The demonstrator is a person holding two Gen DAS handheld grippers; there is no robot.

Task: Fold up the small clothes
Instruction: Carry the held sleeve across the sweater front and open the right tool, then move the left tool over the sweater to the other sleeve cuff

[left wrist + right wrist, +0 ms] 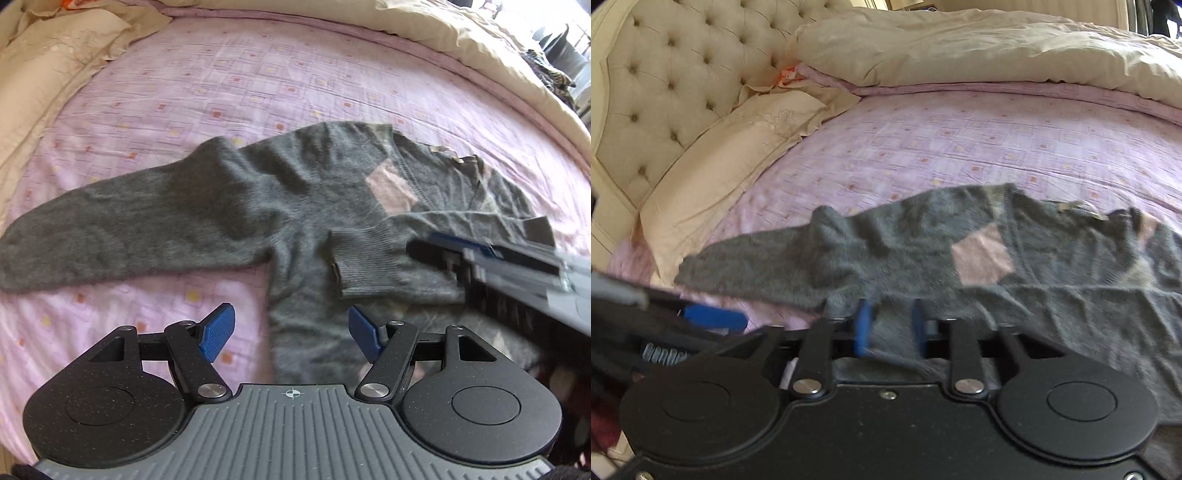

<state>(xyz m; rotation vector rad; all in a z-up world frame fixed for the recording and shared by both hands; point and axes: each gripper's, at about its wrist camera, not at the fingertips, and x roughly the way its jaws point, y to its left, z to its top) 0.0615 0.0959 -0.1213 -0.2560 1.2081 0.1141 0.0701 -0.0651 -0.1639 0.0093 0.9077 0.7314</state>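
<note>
A grey knit sweater (288, 206) lies on the pink patterned bedsheet (221, 85). One sleeve (110, 236) stretches out flat to the left. The other sleeve is folded across the body, and its ribbed cuff (362, 262) rests on the chest. My left gripper (291, 334) hovers open over the sweater's lower body, with nothing between its blue pads. My right gripper (417, 245) comes in from the right, blurred, over the folded sleeve. In the right wrist view the right gripper (891, 325) has its blue pads close together with grey sweater (1052, 280) fabric between them.
A beige duvet (960, 48) is bunched along the far side of the bed. A cream pillow (731, 155) leans against the tufted headboard (665, 81) at the left. The left gripper's blue pad (713, 317) shows at the lower left of the right wrist view.
</note>
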